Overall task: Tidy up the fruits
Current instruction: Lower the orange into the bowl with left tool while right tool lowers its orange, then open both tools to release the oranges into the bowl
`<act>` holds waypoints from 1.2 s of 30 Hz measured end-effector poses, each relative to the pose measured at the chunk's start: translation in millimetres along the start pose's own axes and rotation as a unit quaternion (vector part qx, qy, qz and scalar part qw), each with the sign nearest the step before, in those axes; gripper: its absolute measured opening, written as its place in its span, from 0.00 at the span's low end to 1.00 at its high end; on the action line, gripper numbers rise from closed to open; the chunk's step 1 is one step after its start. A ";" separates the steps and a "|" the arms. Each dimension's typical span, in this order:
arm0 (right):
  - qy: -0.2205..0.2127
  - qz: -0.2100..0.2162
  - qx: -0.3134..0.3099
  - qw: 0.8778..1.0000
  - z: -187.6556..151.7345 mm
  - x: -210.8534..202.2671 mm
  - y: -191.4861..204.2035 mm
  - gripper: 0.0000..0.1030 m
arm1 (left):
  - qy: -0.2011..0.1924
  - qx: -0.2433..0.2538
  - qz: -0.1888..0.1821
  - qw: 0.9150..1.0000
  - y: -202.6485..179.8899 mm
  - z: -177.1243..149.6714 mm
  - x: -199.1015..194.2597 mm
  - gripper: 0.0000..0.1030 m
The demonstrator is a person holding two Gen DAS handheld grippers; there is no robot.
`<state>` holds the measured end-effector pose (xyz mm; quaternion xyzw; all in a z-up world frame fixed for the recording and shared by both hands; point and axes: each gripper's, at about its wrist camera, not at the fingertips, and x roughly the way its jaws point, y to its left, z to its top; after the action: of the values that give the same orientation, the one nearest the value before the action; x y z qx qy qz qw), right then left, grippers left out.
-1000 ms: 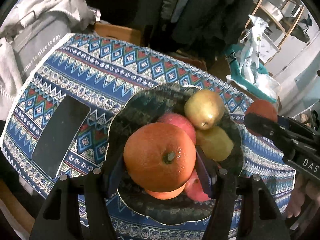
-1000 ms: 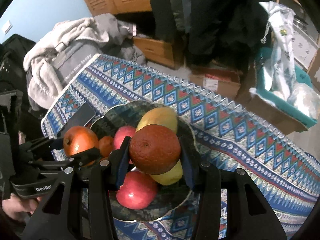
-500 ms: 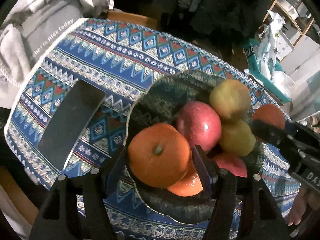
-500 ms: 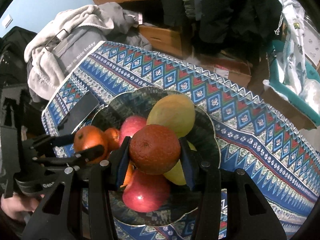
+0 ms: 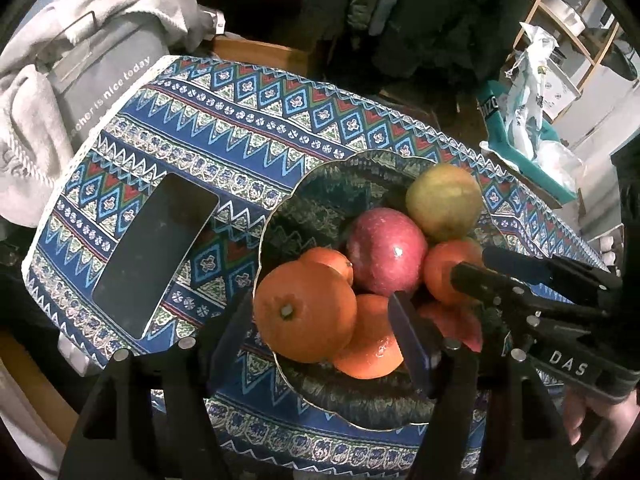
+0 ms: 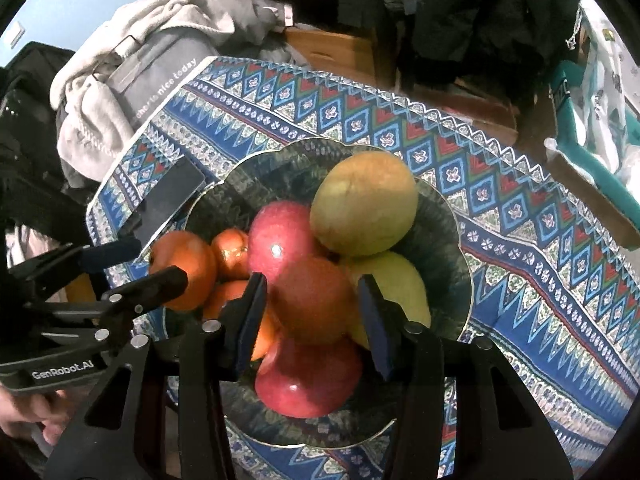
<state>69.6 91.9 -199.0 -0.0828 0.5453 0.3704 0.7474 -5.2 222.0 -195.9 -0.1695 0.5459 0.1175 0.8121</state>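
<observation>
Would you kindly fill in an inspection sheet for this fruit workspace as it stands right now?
Surface: patterned cloth over a table.
Job's things: bowl holding oranges, red apples and greenish fruit; one orange sits at its near rim.
Clutter: phone lying flat beside the bowl.
Grippers: left tool opening, pads clear of the orange between them; right tool opening around a darker orange, gaps showing at both pads.
Cables: nothing seen.
Surroundings: grey bag and towel, dark coats, wooden shelf, teal box with plastic bags.
</observation>
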 end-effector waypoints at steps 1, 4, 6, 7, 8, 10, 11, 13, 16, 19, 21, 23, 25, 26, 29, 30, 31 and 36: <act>-0.001 -0.001 0.001 1.000 0.6 -2.2 -0.6 0.47 | -0.001 0.001 0.000 1.000 -0.1 -0.2 -1.1 0.70; -0.010 -0.002 0.005 1.000 1.4 -10.5 -2.8 0.47 | -0.004 0.003 0.003 1.000 -0.9 -0.7 -5.4 0.70; -0.017 -0.003 0.009 1.000 2.1 -18.3 -4.8 0.47 | -0.009 0.005 0.003 1.000 -2.3 -0.7 -10.9 0.70; -0.020 -0.005 0.010 1.000 2.7 -21.8 -5.4 0.47 | -0.012 0.005 0.002 1.000 -3.4 -0.6 -13.8 0.70; -0.024 -0.008 0.011 1.000 3.0 -25.8 -5.6 0.47 | -0.016 0.006 0.000 1.000 -5.0 -0.2 -17.9 0.70; -0.036 -0.018 0.007 0.999 4.2 -37.6 -5.3 0.48 | -0.023 0.008 -0.003 1.000 -7.6 0.8 -24.3 0.70; -0.041 -0.022 0.005 0.999 4.7 -42.6 -4.8 0.49 | -0.027 0.010 -0.003 1.000 -9.5 1.2 -27.9 0.70; -0.053 -0.032 0.001 0.998 5.2 -54.0 -2.4 0.52 | -0.034 0.013 -0.004 0.999 -13.4 2.0 -34.8 0.70; -0.072 -0.043 -0.005 0.996 5.5 -73.6 -0.3 0.53 | -0.048 0.024 -0.005 0.999 -21.5 2.4 -48.6 0.70; -0.090 -0.053 -0.008 0.994 5.4 -92.5 1.3 0.55 | -0.075 0.041 0.008 0.996 -30.7 2.6 -64.4 0.77; -0.103 -0.060 -0.010 0.993 4.5 -104.3 2.1 0.58 | -0.094 0.051 0.015 0.994 -36.1 2.3 -74.6 0.79; -0.119 -0.069 -0.013 0.990 3.7 -117.5 3.2 0.58 | -0.105 0.060 0.012 0.993 -41.6 3.0 -83.9 0.79; -0.132 -0.075 -0.015 0.988 2.3 -130.1 3.8 0.58 | -0.116 0.067 0.012 0.991 -46.1 3.6 -92.5 0.79; -0.140 -0.078 -0.015 0.987 1.4 -136.7 3.9 0.59 | -0.124 0.073 0.013 0.990 -49.6 3.5 -98.3 0.79; -0.161 -0.083 -0.016 0.983 -2.5 -156.0 4.2 0.61 | -0.141 0.088 0.015 0.986 -59.1 3.2 -112.4 0.79; -0.168 -0.085 -0.016 0.982 -3.5 -162.1 4.6 0.63 | -0.146 0.090 0.012 0.985 -61.3 3.2 -116.5 0.80; -0.176 -0.088 -0.018 0.980 -5.5 -170.4 5.0 0.65 | -0.151 0.092 0.008 0.984 -63.7 2.9 -121.5 0.81; -0.210 -0.102 -0.025 0.972 -14.4 -200.5 7.4 0.70 | -0.179 0.098 -0.006 0.979 -73.6 1.7 -146.9 0.85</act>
<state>27.7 -3.3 -26.8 -0.0772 0.3552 0.3145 0.8769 -31.4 154.5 -48.4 -0.0683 0.3991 0.0865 0.9103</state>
